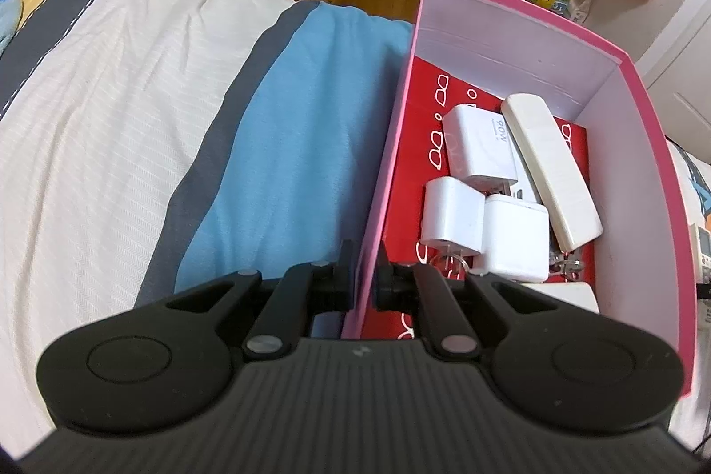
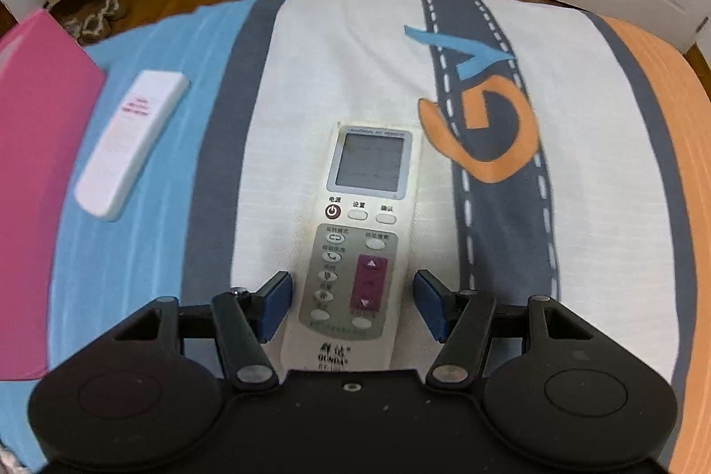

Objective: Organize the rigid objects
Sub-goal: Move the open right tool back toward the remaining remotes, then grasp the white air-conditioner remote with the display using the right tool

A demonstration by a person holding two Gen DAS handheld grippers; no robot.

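Pink cardboard on the left is the anchor for this step: the left tool (image 1: 365,280) is pinched shut on the near-left wall of the pink box (image 1: 657,172), one finger outside and one inside, steadying it on the bed (image 1: 133,96). Inside the box lie three white chargers (image 1: 482,149) and a white slim remote (image 1: 553,176) over a red printed liner. Moving right, a second white remote (image 2: 131,141) lies on the blue stripe just beside the box's outer wall, apart from it. Further right, the air-conditioner remote (image 2: 362,234) lies face up on the white stripe, and the right tool (image 2: 353,303) straddles its lower half with its blue pads (image 2: 276,303) wide open, a gap showing on each side, gripping nothing. To do this pick well, I would judge that the right tool should sink a little into the soft bedding so the pads meet the remote's side edges, not its button face, then close squarely across the narrow width. Keeping the left grip firm should stop the box sliding or tipping when the remote is lowered among the chargers.
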